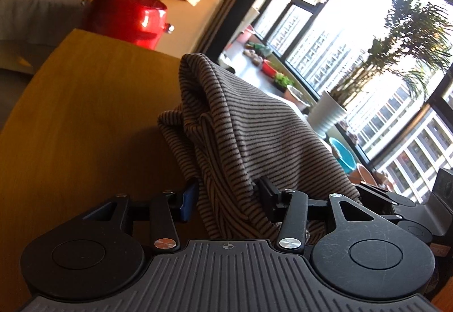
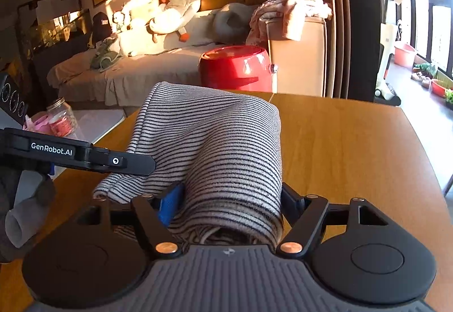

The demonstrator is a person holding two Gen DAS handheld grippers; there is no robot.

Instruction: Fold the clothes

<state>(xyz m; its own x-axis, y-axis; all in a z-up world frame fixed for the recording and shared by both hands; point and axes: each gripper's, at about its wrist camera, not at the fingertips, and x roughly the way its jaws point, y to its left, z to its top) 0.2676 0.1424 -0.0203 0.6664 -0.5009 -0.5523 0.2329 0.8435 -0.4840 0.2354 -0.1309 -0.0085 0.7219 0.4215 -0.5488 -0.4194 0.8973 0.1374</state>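
A grey garment with thin black stripes [image 1: 249, 125] lies bunched on the wooden table [image 1: 85, 119]. In the left wrist view it rises in a tall fold, and a loose hanging part passes between the fingers of my left gripper [image 1: 226, 198], which stands open around it. In the right wrist view the same garment [image 2: 215, 136] forms a thick roll. My right gripper [image 2: 230, 201] is shut on the near end of that roll, and the cloth drapes over its right finger. The left gripper's fingers [image 2: 136, 164] reach over the garment's left edge.
A red bucket [image 2: 235, 68] stands just beyond the table's far edge [image 2: 354, 102], in front of a bed with soft toys [image 2: 175, 12] and a pile of pink clothes [image 2: 288, 12]. A glass jar [image 2: 61, 116] sits lower left. Windows and potted plants [image 1: 325, 113] are on the right.
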